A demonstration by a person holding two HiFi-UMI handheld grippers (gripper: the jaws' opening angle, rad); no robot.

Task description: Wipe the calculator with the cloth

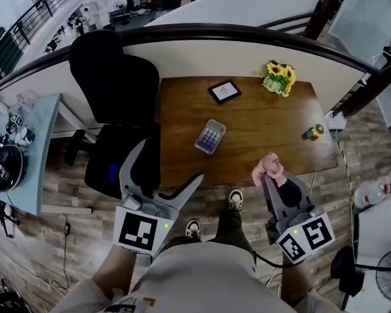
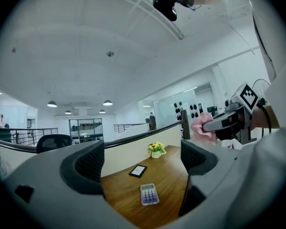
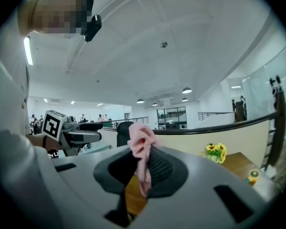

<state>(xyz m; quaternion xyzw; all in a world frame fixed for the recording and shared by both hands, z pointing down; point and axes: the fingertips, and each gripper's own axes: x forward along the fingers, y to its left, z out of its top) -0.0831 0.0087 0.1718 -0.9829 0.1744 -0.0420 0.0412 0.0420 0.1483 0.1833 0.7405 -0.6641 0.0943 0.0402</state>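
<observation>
Jaws of right gripper [image 3: 143, 168] tight on fuzzy pink cloth [image 3: 140, 142], left gripper's [image 2: 143, 159] apart.

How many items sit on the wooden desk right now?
4: calculator at centre, black frame behind it, potted sunflowers at the back right, small yellow-green item near the right edge. None seem hidden.

Sunflowers [image 1: 279, 77], a small tablet [image 1: 224, 91], black chair [image 1: 111, 77], wooden desk [image 1: 267, 132].

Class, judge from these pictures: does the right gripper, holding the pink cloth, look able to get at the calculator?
Probably yes. The right gripper, shut on the pink cloth, hangs at the near edge of the desk; the calculator lies on bare wood just beyond, nothing between them.
</observation>
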